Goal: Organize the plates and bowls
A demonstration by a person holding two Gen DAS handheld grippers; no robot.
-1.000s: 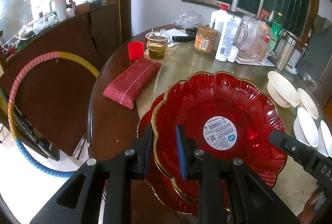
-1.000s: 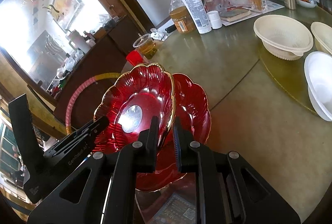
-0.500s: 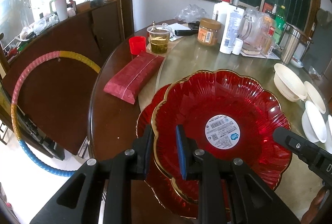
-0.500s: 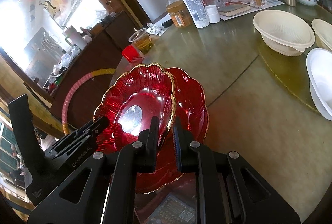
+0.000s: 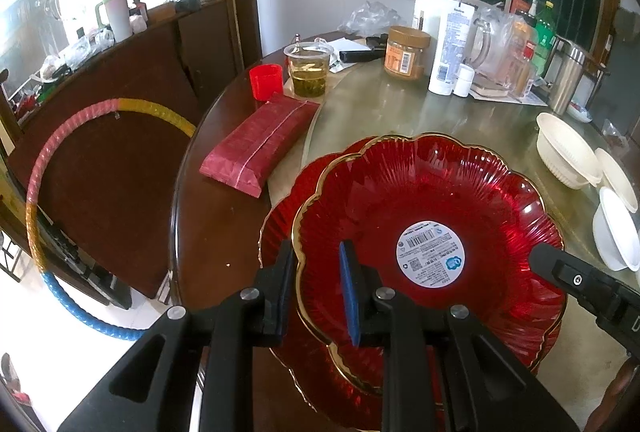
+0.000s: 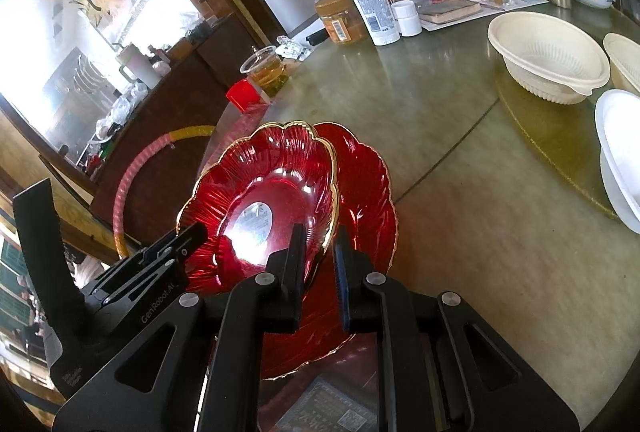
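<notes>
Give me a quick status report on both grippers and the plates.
Left gripper and right gripper both clamped on upper red plate rim. Lower red plate underneath. White bowls off to the side, nothing blocking.

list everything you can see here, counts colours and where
red plates: 2, red with gold rims, near table edge, upper one held over the lower
bowls: at least 3, cream and white, right side
red packet: 1, left of plates
red cup: 1, behind packet
tea cup: 1, clear, beside red cup
jar: 1, brown, far side
lotion tube: 1, white, beside jar
hoop: 1, pink, yellow, blue, off table left
left gripper: black, on upper plate's rim
right gripper: black, on opposite rim
</notes>
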